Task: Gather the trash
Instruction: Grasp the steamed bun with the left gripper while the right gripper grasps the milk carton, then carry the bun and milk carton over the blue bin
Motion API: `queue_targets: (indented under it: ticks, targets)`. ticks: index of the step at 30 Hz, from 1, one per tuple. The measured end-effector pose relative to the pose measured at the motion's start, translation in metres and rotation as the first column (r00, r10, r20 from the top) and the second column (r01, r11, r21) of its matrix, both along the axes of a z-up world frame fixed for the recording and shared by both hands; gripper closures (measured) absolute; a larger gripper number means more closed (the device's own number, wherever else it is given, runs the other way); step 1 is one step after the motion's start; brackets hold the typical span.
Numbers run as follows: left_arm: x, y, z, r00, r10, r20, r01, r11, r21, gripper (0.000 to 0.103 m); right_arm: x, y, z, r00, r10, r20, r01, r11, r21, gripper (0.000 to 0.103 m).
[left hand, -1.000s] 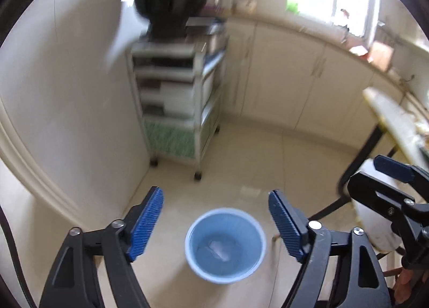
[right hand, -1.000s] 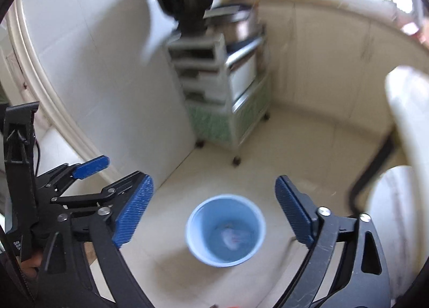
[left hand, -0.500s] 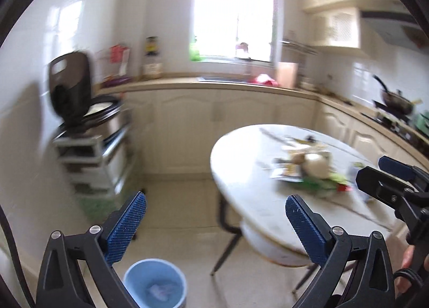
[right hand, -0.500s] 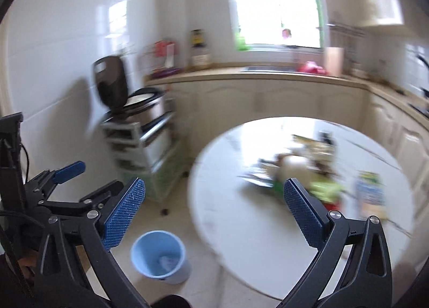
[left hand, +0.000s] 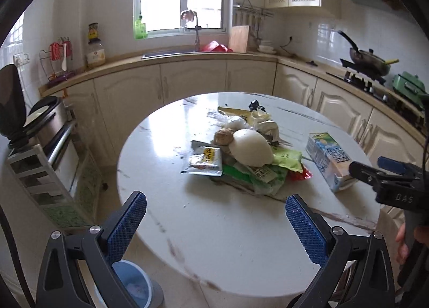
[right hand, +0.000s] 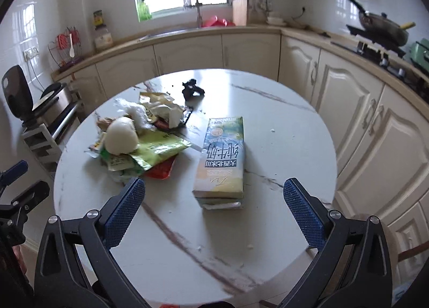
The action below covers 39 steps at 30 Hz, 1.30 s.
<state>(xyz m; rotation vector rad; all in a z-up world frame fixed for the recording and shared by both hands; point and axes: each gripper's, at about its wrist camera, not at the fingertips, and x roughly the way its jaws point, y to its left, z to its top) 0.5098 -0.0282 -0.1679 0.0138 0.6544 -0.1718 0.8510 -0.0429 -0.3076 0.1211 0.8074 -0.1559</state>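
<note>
Left gripper (left hand: pixel 215 223): jaws spread wide, nothing between them, over the near edge of the round table (left hand: pixel 203 241).
Right gripper (right hand: pixel 214 210): jaws wide, empty, just near of the milk carton (right hand: pixel 221 158).
Trash pile (left hand: pixel 246 155): mid-table, left of the carton.
Blue bin (left hand: pixel 134 285): on the floor, near left, below the table edge.

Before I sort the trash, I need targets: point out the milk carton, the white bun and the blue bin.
milk carton (right hand: pixel 222 158): right wrist view, middle of its printed top face.
white bun (left hand: pixel 250 150): left wrist view, centre of its dome.
blue bin (left hand: pixel 134 288): left wrist view, inside, by the rim.
</note>
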Motion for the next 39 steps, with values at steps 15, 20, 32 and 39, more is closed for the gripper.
queue_targets:
  ticks: [15, 20, 32, 39]
  targets:
    - [0.129, -0.048, -0.033, 0.992, 0.086, -0.091, -0.083, 0.996, 0.036, 0.001, 0.057, -0.025, -0.049, 0.991, 0.009, -0.132, -0.006, 1.0, 0.019, 0.054]
    - [0.164, -0.067, -0.044, 0.986, 0.114, -0.125, -0.107, 0.992, 0.062, 0.001, 0.052, -0.036, -0.052, 0.993, 0.024, -0.118, -0.017, 0.998, 0.057, 0.057]
    - [0.18, -0.046, -0.051, 0.986, 0.066, -0.151, -0.073, 0.996, -0.044, 0.051, 0.033, -0.046, -0.041, 0.998, 0.052, -0.047, -0.046, 0.992, 0.116, 0.058]
    - [0.148, -0.024, -0.042, 0.993, 0.007, -0.118, -0.022, 0.992, -0.124, 0.051, 0.017, -0.043, -0.024, 0.999, 0.054, -0.005, -0.053, 0.991, 0.124, 0.058]
